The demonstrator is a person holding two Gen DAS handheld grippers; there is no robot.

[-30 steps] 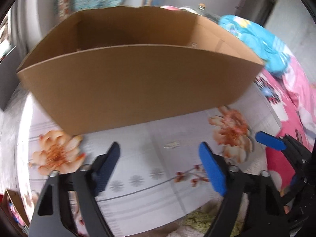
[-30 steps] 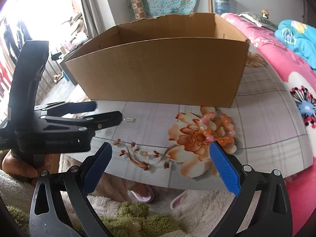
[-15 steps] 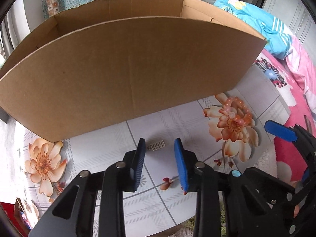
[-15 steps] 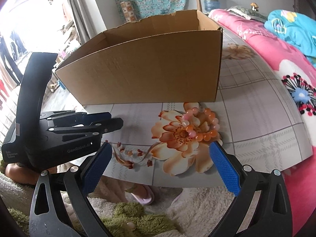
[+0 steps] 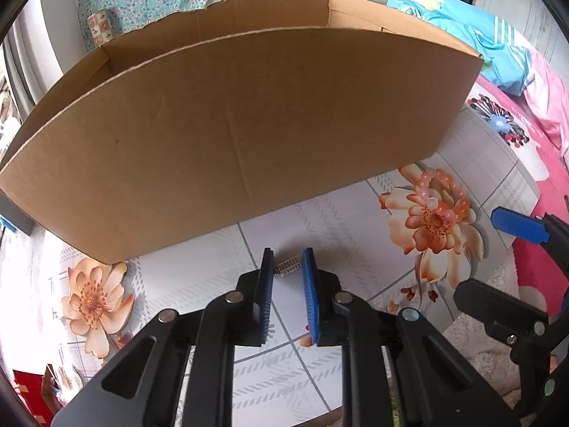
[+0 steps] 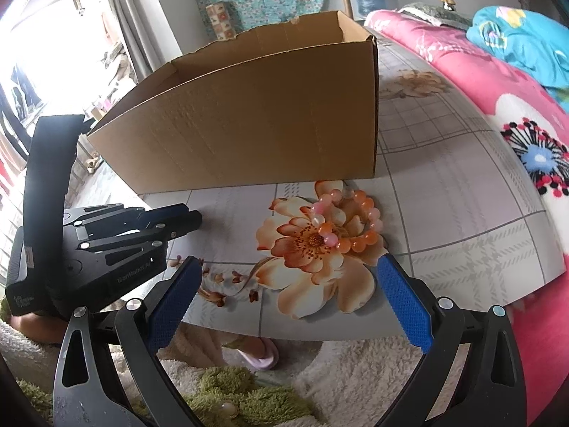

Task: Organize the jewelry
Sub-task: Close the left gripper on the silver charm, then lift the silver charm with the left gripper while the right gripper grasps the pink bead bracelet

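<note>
A small silver jewelry piece lies on the flowered table just in front of the cardboard box. My left gripper is closing around it; the piece spans the narrow gap and meets both blue pads. In the right wrist view the left gripper reaches in low from the left, and the piece is hidden there. An orange and pink bead bracelet rests on a printed flower near the box's right corner. Just short of that bracelet, my right gripper stands open and empty.
The table ends close in front of me. A bed with a pink blanket and blue cloth runs along the right. Below the table edge are a fluffy rug and a person's slippered foot.
The left gripper moved forward and down towards the box, and its jaws narrowed from wide open to a slim gap around the silver piece. The right gripper stayed open and barely moved.
</note>
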